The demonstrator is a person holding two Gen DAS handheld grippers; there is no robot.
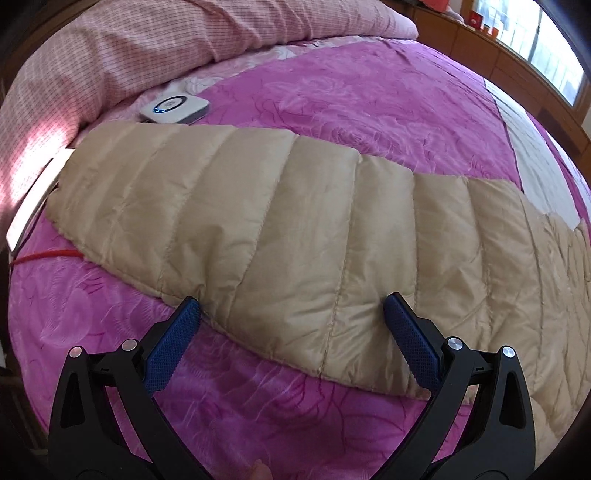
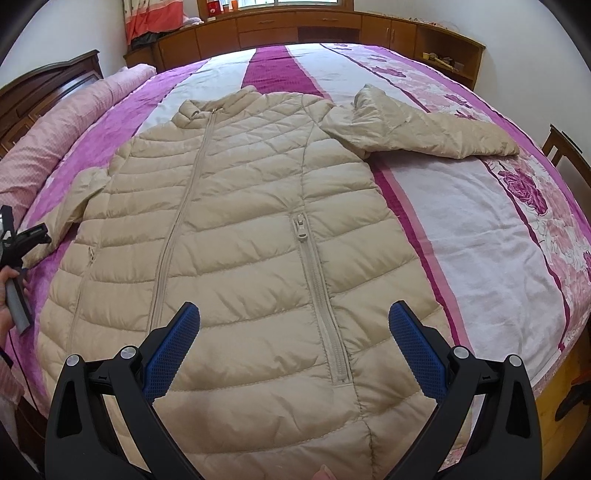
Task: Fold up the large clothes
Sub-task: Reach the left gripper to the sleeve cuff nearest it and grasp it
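Observation:
A beige quilted down jacket [image 2: 236,229] lies front up and zipped on the bed, collar at the far end. One sleeve [image 2: 424,129] stretches out to the right; the other sleeve [image 1: 258,229] lies flat on the magenta cover. My left gripper [image 1: 291,314] is open, its blue pads [image 1: 177,339] straddling the near edge of that sleeve. It also shows at the left edge of the right wrist view [image 2: 29,236]. My right gripper [image 2: 293,321] is open above the jacket's lower front near the pocket zipper [image 2: 317,280], holding nothing.
The bed cover [image 2: 461,229] is magenta, white and floral. A rolled pink quilt [image 1: 110,55] lies along the headboard side. A white device with a blue ring [image 1: 173,107] and a red cable [image 1: 48,254] lie near the sleeve cuff. Wooden cabinets [image 2: 295,26] stand behind the bed.

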